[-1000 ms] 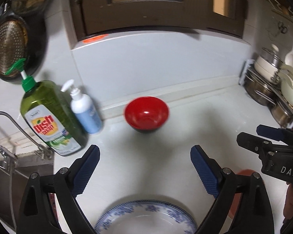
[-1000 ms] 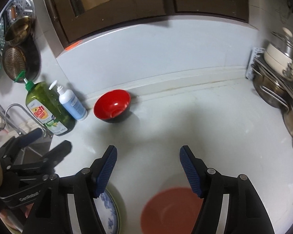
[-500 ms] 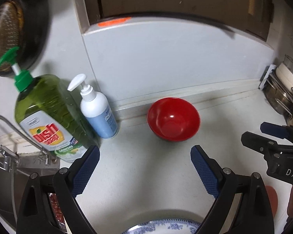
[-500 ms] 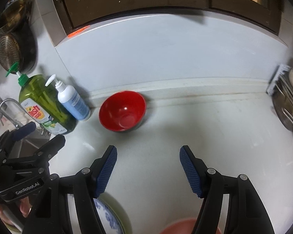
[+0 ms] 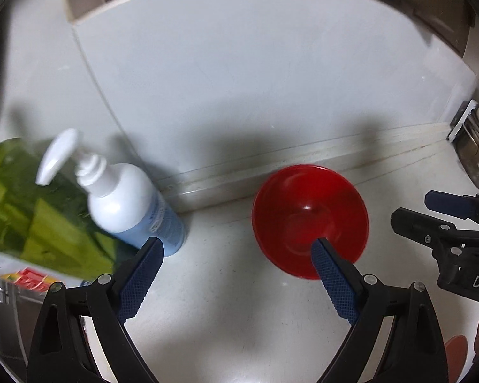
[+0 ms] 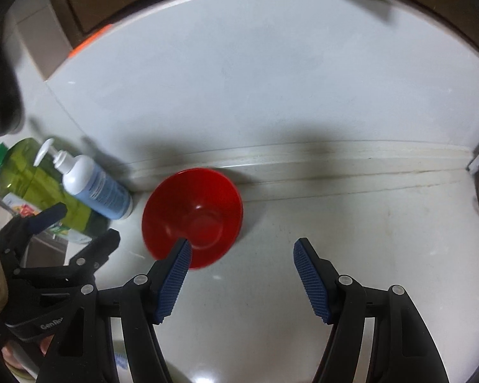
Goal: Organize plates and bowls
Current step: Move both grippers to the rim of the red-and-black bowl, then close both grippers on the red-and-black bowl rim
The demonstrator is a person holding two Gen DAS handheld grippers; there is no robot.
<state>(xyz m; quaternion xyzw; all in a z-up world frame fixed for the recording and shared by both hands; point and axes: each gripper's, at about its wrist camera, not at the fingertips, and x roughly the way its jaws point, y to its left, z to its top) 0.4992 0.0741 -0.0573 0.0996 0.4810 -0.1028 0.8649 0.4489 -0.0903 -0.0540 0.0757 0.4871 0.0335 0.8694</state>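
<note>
Surroundings: we see a white pump bottle just left of the red bowl, with a green dish-soap bottle touching it further left; both stand by the wall at the back of the white counter.
Right edge: a metal dish rack sits at the far right, well apart from the bowl.
Bowl: it rests upright and empty on the counter, close to the back ledge.
Left claw: our jaws stand wide open, holding nothing; the right pad overlaps the bowl's near rim in view, contact unclear.
Right claw: our jaws stand wide apart and empty; the bowl lies ahead and left, behind the left pad.
</note>
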